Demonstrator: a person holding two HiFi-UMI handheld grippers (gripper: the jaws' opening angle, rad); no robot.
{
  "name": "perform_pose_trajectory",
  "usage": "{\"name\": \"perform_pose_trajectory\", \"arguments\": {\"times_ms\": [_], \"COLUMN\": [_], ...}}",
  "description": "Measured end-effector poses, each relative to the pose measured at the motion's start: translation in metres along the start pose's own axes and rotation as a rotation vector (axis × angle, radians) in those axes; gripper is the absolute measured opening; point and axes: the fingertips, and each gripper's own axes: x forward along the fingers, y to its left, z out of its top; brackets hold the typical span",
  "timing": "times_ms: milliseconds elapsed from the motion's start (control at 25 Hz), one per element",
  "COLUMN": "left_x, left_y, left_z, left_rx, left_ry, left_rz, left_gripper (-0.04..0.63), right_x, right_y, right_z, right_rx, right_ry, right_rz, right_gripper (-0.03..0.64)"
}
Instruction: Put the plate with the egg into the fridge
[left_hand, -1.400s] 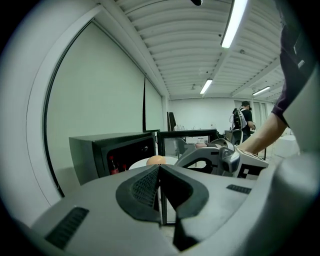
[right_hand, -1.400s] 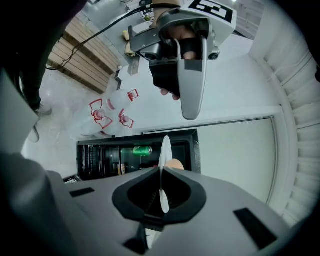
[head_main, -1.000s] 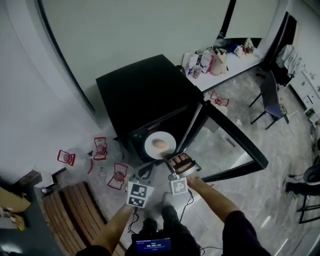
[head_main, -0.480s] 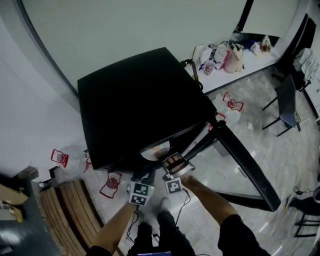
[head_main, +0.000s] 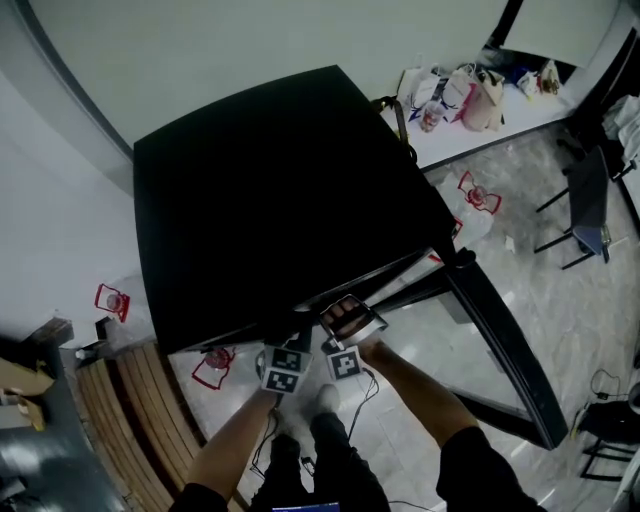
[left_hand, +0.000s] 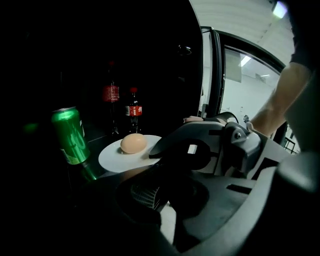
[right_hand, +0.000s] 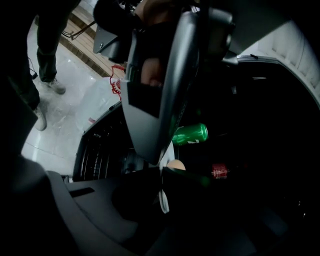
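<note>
Head view no longer shows the round white plate (left_hand: 114, 159) with its brown egg (left_hand: 133, 143). The left gripper (left_hand: 150, 175) and right gripper (right_hand: 162, 174), both clamped on its rim, have carried it inside the black fridge (head_main: 280, 190); setting down remains.

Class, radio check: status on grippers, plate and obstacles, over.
Left gripper and right gripper both shut on plate rim. Egg on plate, inside fridge. Green can close beside plate, bottles behind.
</note>
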Motion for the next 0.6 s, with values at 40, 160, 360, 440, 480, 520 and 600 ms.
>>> {"name": "perform_pose_trajectory", "arguments": {"times_ms": [40, 160, 360, 440, 480, 520, 600], "left_x": [0.003, 0.010, 0.014, 0.015, 0.016, 0.018, 0.020], "left_y": [0.001, 0.003, 0.013, 0.017, 0.018, 0.018, 0.017], "left_z": [-0.001, -0.005, -0.003, 0.002, 0.002, 0.002, 0.002], "left_rx": [-0.005, -0.028, -0.055, -0.083, -0.097, -0.109, -0.133], "left_ry": [0.006, 0.027, 0.061, 0.070, 0.075, 0.078, 0.088], "left_rz": [0.003, 0.017, 0.048, 0.058, 0.060, 0.059, 0.059], "left_gripper": [0.009, 0.009, 0.009, 0.009, 0.009, 0.009, 0.009], "right_x": [0.002, 0.005, 0.004, 0.003, 0.002, 0.002, 0.003], "right_y": [-0.001, 0.001, 0.007, 0.006, 0.006, 0.007, 0.006], "right_z": [0.000, 0.000, -0.001, -0.001, -0.001, -0.002, -0.006], "right_rx": [0.003, 0.024, 0.113, 0.099, 0.088, 0.079, 0.065], "right_ry": [-0.003, -0.001, -0.014, -0.007, 0.002, 0.015, 0.043], "right_rz": [-0.001, 0.020, 0.091, 0.097, 0.102, 0.108, 0.107], "right_gripper": [0.023, 0.023, 0.026, 0.032, 0.038, 0.043, 0.048]}}
